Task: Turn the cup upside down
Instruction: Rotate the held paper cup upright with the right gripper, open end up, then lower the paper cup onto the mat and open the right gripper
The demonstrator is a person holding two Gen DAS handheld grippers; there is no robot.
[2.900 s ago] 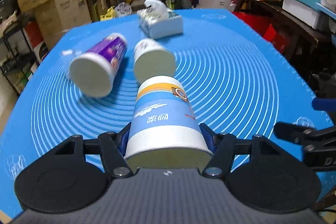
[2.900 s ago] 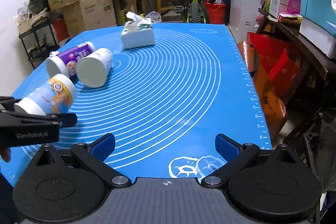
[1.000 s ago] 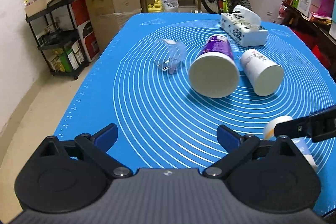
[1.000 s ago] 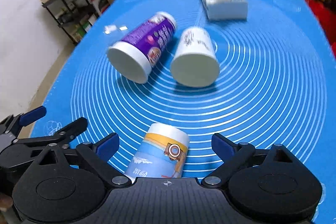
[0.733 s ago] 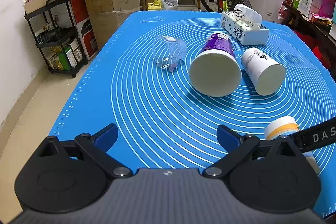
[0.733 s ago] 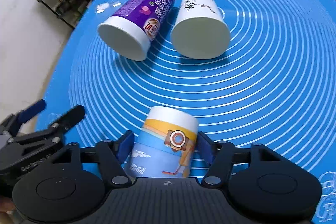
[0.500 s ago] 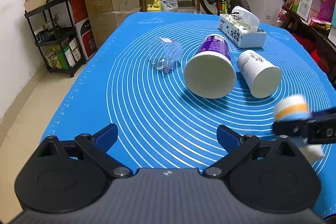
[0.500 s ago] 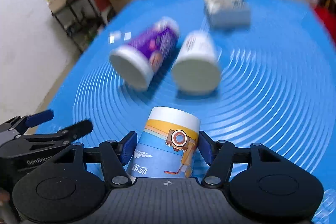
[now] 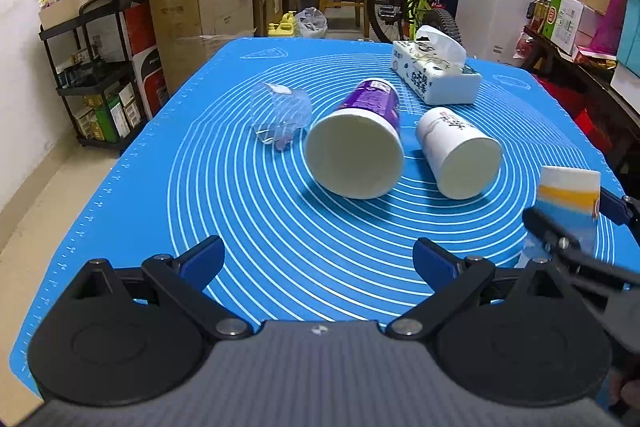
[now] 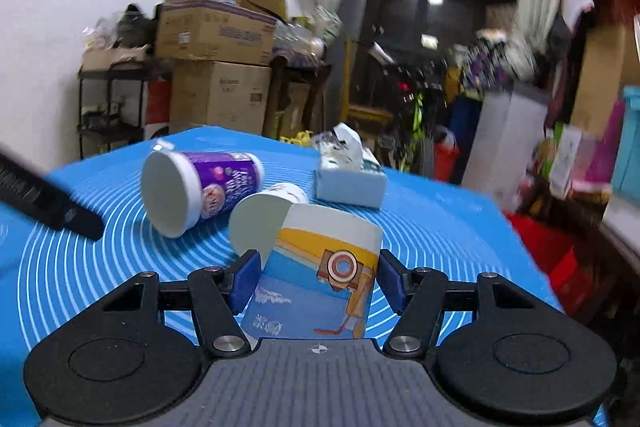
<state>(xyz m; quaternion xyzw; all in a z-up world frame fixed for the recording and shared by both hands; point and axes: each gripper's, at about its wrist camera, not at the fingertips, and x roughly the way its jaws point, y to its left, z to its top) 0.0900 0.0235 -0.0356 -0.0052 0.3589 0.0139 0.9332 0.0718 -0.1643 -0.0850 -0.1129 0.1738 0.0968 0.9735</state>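
R claw [image 10: 316,281] clenched on blue-orange cup [image 10: 320,275] w/ camera print, purple cup [image 10: 200,187] ahead-left; L claw [image 9: 316,259] released.

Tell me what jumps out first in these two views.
The blue-and-orange printed cup clamped in the right gripper, raised off the blue mat. Behind it, a purple cup and a white cup lie on their sides mid-mat, side by side. The left gripper has its jaws open, empty.
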